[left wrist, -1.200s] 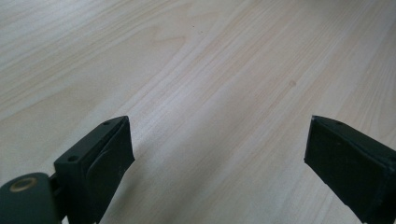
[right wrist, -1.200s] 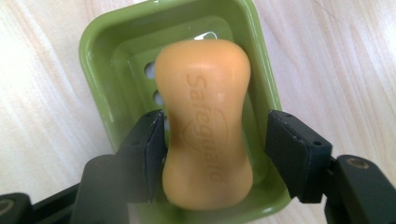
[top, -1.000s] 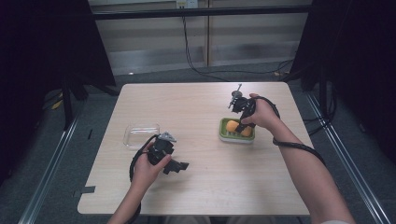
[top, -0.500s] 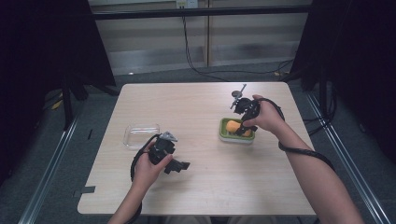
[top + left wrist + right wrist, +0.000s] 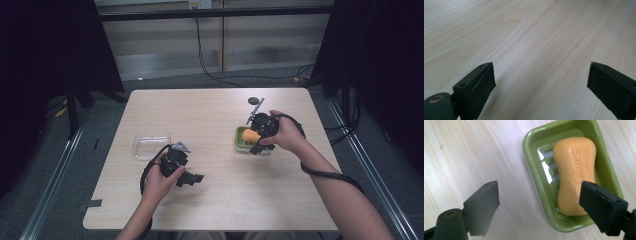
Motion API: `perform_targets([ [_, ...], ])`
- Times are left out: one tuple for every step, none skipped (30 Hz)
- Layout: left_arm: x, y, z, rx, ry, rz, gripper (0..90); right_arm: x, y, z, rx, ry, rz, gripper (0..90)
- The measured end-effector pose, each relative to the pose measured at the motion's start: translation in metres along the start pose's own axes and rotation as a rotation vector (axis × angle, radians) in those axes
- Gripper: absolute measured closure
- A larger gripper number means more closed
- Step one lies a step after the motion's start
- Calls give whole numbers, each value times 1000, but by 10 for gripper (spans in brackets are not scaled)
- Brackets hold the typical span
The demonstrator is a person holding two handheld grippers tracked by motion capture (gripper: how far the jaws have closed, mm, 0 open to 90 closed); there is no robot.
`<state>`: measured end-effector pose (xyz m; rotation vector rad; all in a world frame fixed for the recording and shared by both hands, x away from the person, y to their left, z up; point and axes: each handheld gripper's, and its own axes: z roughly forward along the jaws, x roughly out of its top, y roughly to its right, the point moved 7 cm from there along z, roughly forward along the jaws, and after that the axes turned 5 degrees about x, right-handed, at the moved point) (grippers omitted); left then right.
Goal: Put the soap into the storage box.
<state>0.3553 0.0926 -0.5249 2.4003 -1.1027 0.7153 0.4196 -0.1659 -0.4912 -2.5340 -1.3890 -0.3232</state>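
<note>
An orange soap bar [image 5: 574, 172] lies in a green soap dish [image 5: 534, 167] on the right half of the wooden table [image 5: 215, 115]. My right gripper [image 5: 540, 205] hovers just above the dish. Its jaws have just been opening and stand wide, with no pad touching the soap. In the high view the soap bar [image 5: 249, 135] and dish [image 5: 241, 143] sit just left of the right gripper [image 5: 256, 137]. My left gripper [image 5: 192, 178] rests low over the front left of the table. Its jaws are spread over bare wood in the left gripper view [image 5: 539, 87].
A clear plastic container [image 5: 151, 144] sits on the table behind the left hand. A small dark round thing [image 5: 255, 100] lies near the far edge behind the dish. Cables trail from both grippers, and metal rails run along the floor on both sides.
My right gripper has drawn back from the far side of the dish toward the person. The soap stays in the dish. The left hand has kept still.
</note>
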Motion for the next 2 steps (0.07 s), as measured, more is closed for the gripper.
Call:
perform_targets([
  [0,0,0,0,0,0,76,0,0,0,0,0,0,156],
  [-1,0,0,0,-5,4,76,-2,-1,0,1,-4,3,155],
])
